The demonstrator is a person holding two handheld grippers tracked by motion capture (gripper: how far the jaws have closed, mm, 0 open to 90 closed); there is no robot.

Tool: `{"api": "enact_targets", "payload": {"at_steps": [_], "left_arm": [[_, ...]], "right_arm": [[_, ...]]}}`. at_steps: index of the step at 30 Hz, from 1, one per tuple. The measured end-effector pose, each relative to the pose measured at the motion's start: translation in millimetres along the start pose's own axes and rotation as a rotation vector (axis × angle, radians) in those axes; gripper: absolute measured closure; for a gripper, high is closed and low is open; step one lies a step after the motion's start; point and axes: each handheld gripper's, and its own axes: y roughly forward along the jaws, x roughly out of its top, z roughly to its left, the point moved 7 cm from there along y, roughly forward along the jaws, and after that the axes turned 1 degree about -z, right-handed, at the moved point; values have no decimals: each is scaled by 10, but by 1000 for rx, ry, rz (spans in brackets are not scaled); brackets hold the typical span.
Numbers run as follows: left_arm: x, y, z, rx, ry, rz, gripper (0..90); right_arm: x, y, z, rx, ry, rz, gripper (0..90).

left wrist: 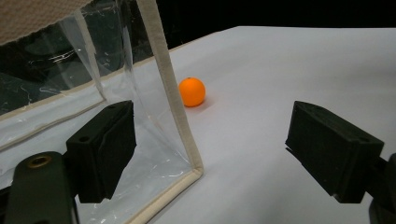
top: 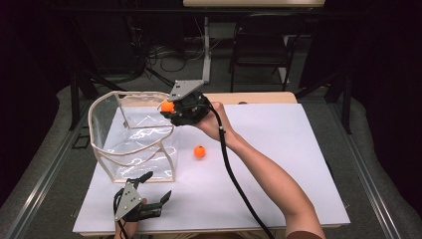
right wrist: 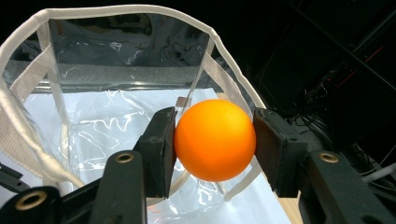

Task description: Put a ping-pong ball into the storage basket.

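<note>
Orange ball (right wrist: 215,140) pinched in raised right gripper (right wrist: 212,144).

High view overhead, facing forward — both gripper views close, sharing the clear bag (top: 133,137)

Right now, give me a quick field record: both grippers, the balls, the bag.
right gripper: shut on orange ball, held at the far rim of the bag
left gripper: open, fingers astride the bag's near corner, holding nothing
clear bag: upright on the white table, top open, cream trim
second ball: loose on the table, right of the bag
inside of bag: no ball seen
</note>
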Motion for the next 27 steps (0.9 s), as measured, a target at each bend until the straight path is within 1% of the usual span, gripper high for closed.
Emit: {"api": "enact_targets", "payload": {"at_steps": [12,25,27], "left_arm": [[-1,1,-2,-3,-3,1,158],[0,5,-5,-6,0,1,158],[-2,5,-5,-7,-4,2,158]], "right_arm": [[19,79,-14,10,4,21,507],[75,123,14,16,-14,29,507],[80,153,24,17,-19,32,507]]}}
